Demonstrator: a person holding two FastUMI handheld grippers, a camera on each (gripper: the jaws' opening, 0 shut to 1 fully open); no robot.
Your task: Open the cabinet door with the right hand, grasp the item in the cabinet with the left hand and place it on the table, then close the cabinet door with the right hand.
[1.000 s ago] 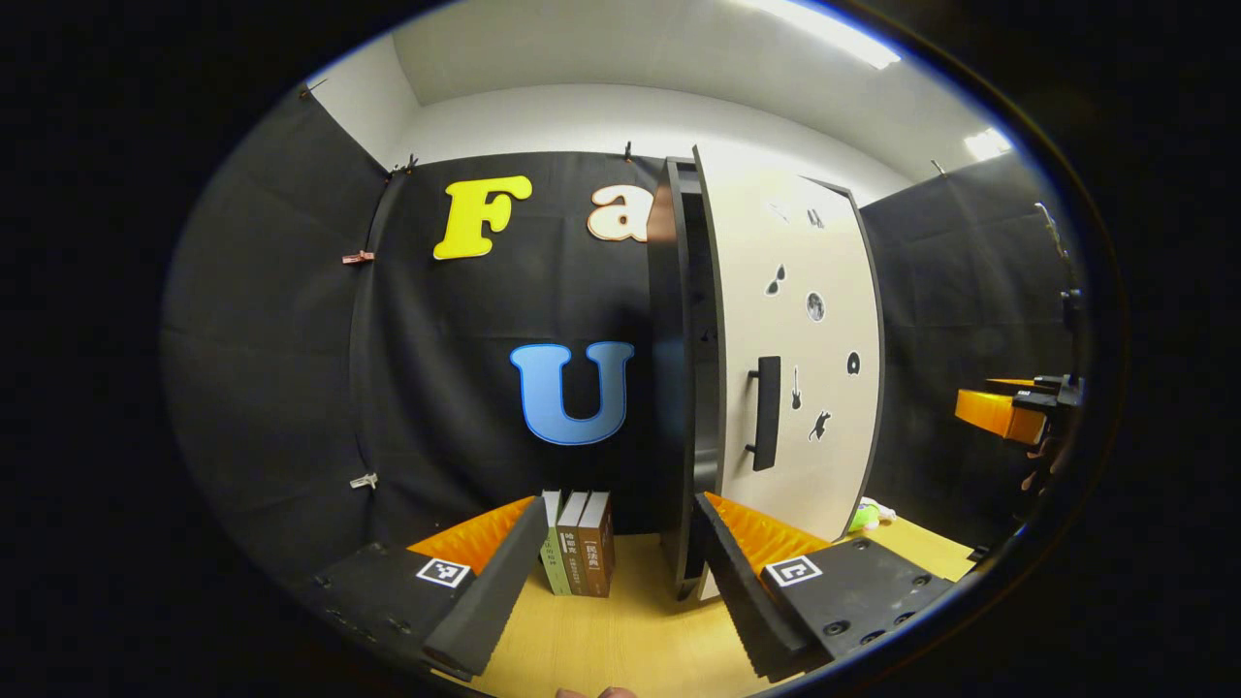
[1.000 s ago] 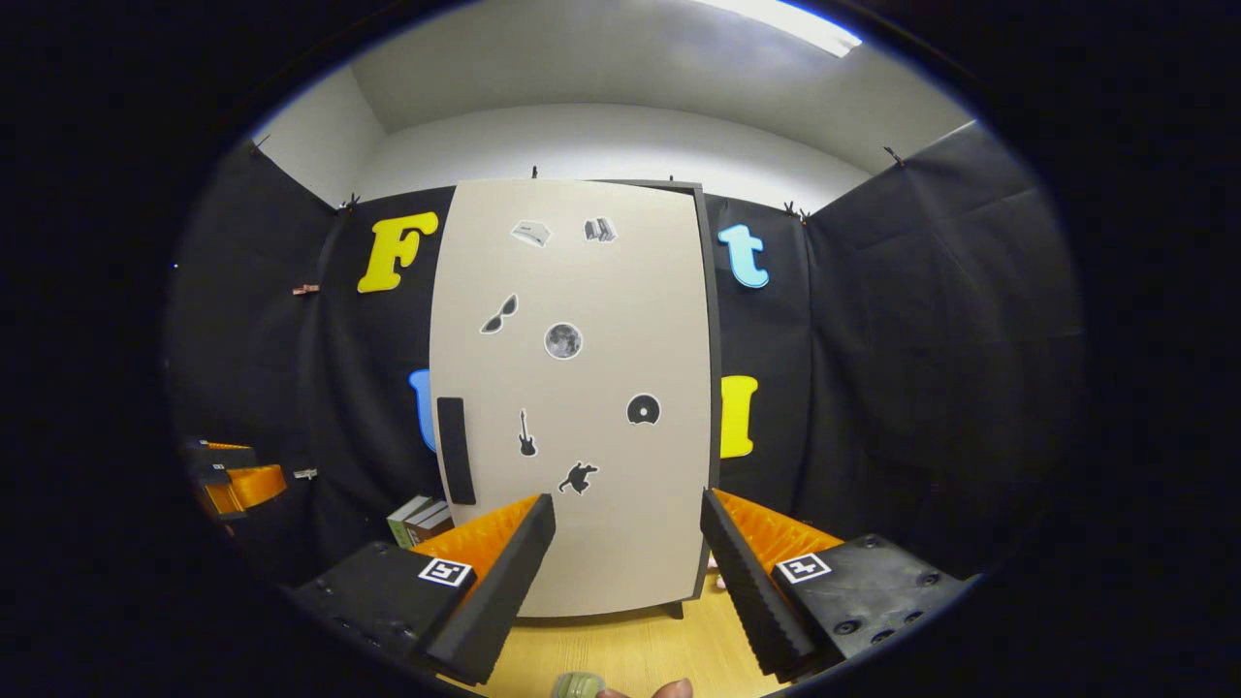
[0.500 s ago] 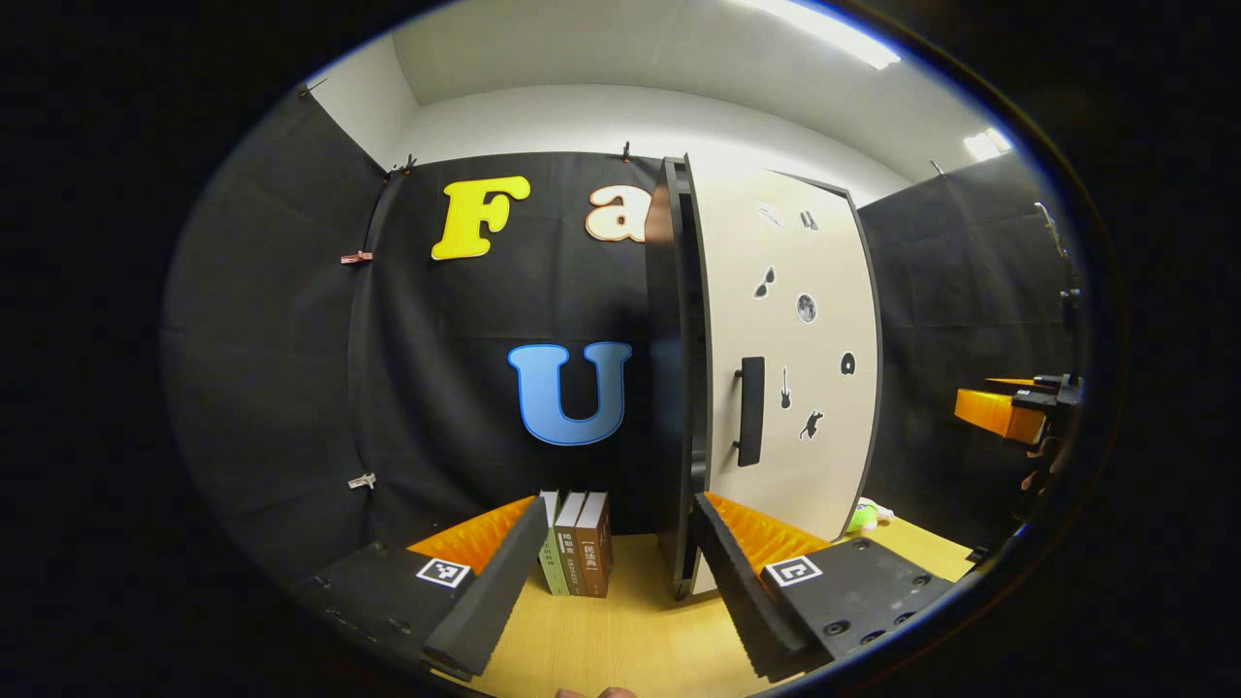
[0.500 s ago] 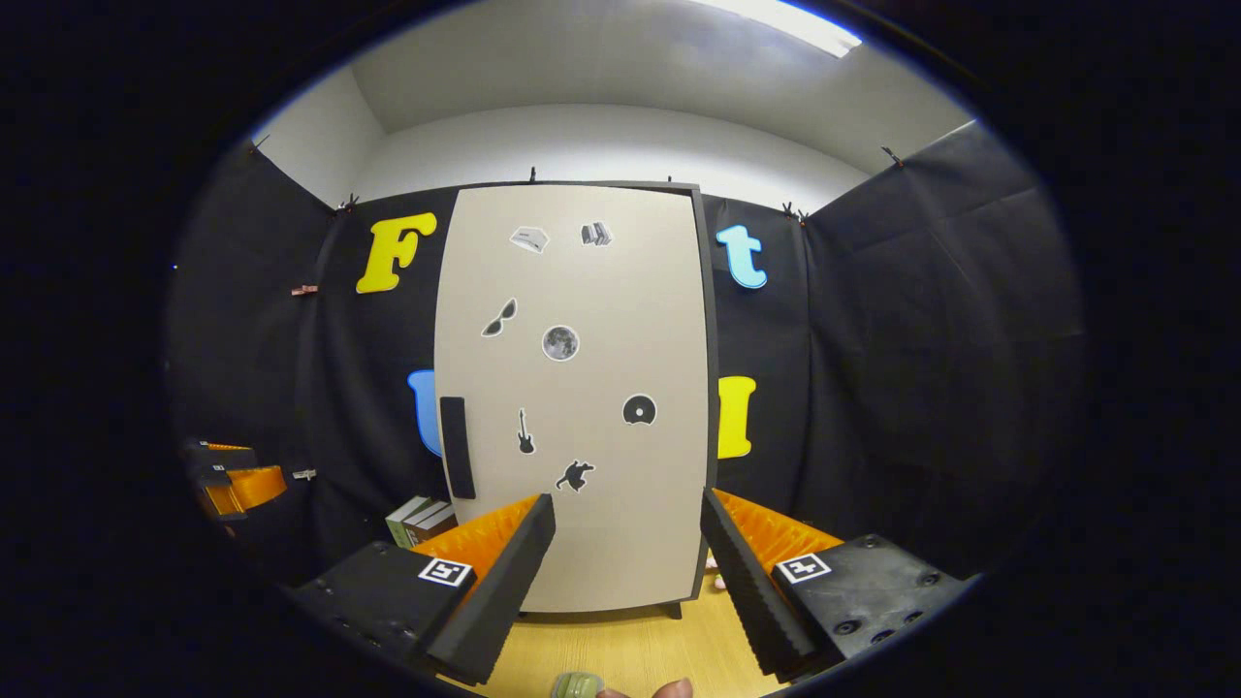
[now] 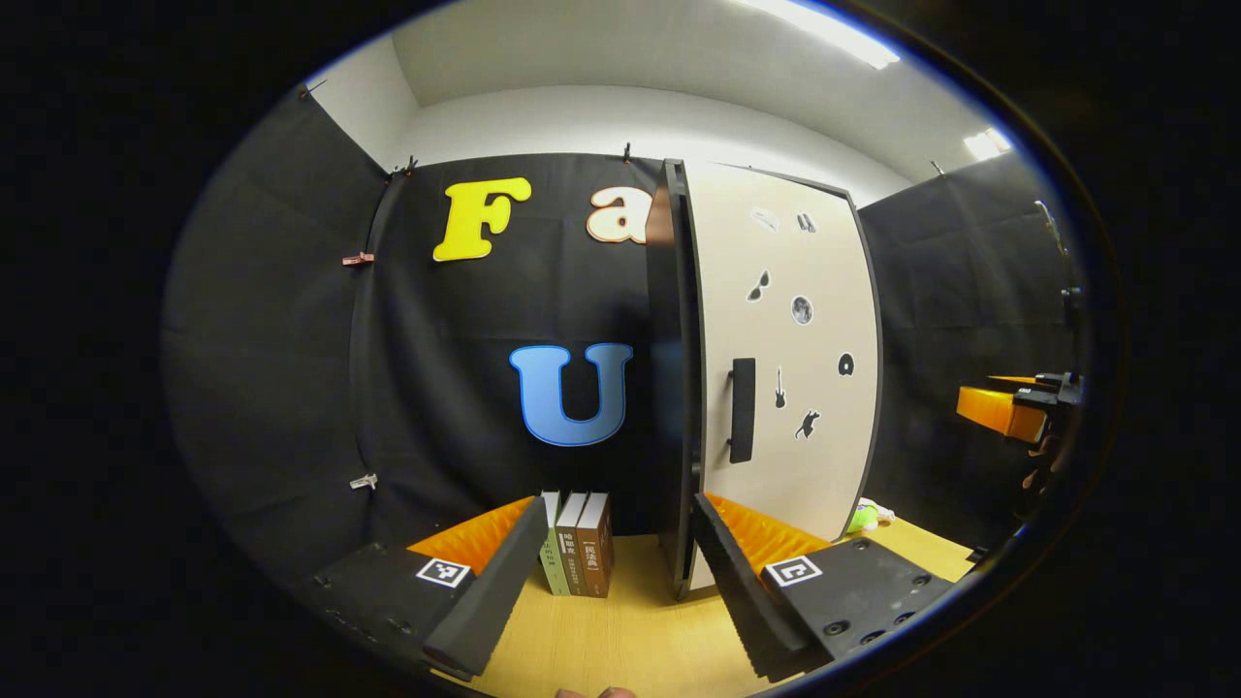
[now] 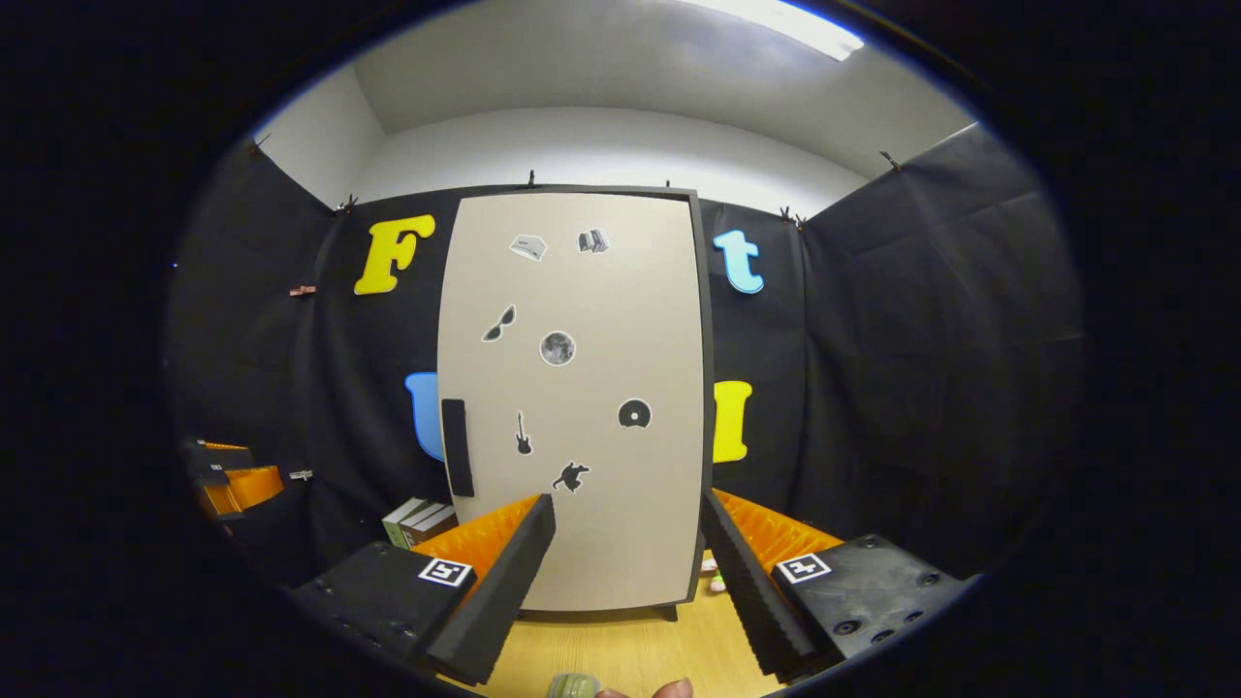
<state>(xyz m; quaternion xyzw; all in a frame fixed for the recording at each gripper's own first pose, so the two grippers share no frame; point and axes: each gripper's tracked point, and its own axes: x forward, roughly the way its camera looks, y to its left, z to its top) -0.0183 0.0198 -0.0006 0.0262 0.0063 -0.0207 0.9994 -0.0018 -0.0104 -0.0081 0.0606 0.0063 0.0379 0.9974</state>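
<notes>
Three books [image 5: 579, 543] beside the shut cabinet door [image 6: 577, 388], spine writing unreadable; both grippers' jaws apart, empty.

left gripper [image 5: 611, 572]: black mounts, square marker tags, screws | right gripper [image 6: 620, 572]: ribbed inner faces, marker tags, black screwed mounts

wooden table [image 5: 620, 640], cabinet [image 6: 582, 407], books [image 5: 577, 555]
</notes>
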